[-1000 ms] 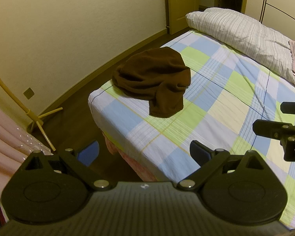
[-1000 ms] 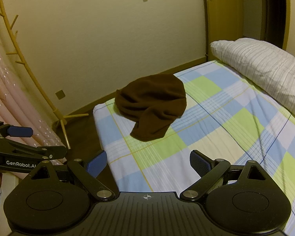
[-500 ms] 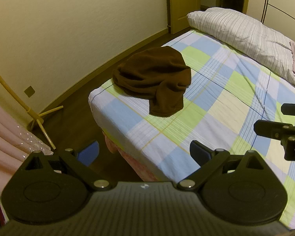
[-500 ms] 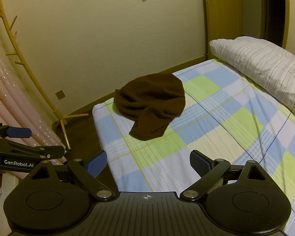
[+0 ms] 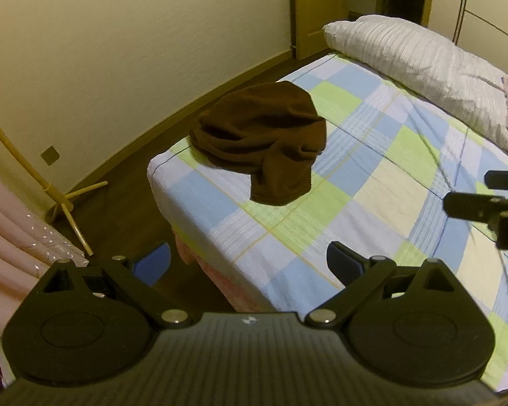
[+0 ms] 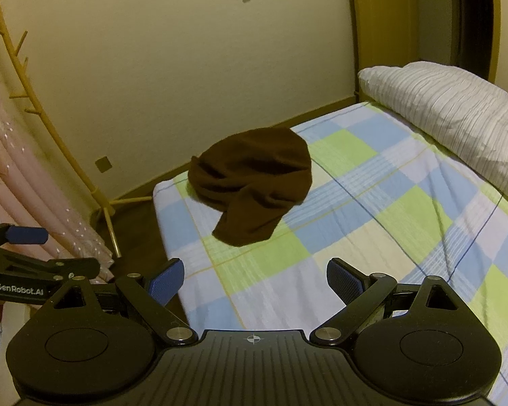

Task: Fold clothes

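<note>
Evidently poised for a two-sided pick: left gripper (image 5: 249, 262) and right gripper (image 6: 254, 279) both spread wide and empty, short of brown garment (image 6: 254, 182) heaped at twelve o'clock near bed (image 6: 372, 237) corner.

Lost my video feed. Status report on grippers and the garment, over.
Left gripper open, empty. Right gripper open, empty. Brown garment lies crumpled near the corner of the checked bed, untouched. Nothing between the fingers and the garment.
</note>
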Tool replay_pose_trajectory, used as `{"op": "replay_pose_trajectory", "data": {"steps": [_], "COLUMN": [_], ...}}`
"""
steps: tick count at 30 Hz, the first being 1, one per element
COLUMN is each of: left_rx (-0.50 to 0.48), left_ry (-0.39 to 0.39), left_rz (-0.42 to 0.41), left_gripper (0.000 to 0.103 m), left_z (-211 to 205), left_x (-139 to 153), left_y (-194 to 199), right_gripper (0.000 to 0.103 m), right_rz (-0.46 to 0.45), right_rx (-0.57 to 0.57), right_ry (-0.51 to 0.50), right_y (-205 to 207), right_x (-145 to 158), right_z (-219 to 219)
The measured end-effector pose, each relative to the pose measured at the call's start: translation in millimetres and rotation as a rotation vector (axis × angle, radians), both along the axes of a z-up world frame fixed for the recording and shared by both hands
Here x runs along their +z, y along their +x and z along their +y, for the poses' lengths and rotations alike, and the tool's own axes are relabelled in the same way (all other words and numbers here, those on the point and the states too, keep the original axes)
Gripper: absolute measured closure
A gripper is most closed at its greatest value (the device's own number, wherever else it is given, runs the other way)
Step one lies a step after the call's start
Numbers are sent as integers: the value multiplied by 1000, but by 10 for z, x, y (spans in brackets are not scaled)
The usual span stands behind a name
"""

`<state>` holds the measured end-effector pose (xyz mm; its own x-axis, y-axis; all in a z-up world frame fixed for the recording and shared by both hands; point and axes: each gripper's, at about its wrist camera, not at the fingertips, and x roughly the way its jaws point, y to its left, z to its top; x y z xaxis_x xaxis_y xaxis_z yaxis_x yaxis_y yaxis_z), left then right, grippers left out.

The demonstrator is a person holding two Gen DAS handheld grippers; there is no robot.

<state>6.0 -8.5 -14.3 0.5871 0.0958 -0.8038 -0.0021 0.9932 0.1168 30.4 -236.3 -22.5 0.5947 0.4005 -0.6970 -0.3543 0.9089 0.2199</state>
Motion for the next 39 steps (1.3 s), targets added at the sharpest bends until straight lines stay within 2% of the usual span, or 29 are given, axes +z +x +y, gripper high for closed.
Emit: {"op": "replay_pose_trajectory", "data": {"steps": [7,14,18,23,29,31,33,36,39], "left_rx": [31,-27,-84,-132,-228,-270,-297,-321,-365], "left_ry": [6,19,11,-25,-84,-74,-82,-106,-98], "left_rz": [31,41,43,64,88,94,109,146,157], "left_gripper": [6,5,6,6,8,9,13,26,49], "left_z": [13,245,475,838,1083,1086,1087,1108,1077], "left_x": [-133,-355,-588,-990,-1516,-1682,-1857,-2094,-2207], "left_y": [180,822,1487,2475,3457,3698,3888,4091,4151], "right_gripper": [9,9,9,9,9,9,9,9,10], "right_rz": [11,30,18,33,71,73,76,103,157], "right_rx": [17,43,86,136,270,304,337,381,419], "right_ry": [-4,-38,-99,-179,-321,-361,-387,-397,-397], "right_y": [228,747,1284,2210,3354,3677,3965,4259,4504], "right_x": [-106,-235,-324,-548,-1073,-1253,-1427,-1685,-1943], "right_z": [-191,-129,69,464,1039,1202,1346,1495,1599]}}
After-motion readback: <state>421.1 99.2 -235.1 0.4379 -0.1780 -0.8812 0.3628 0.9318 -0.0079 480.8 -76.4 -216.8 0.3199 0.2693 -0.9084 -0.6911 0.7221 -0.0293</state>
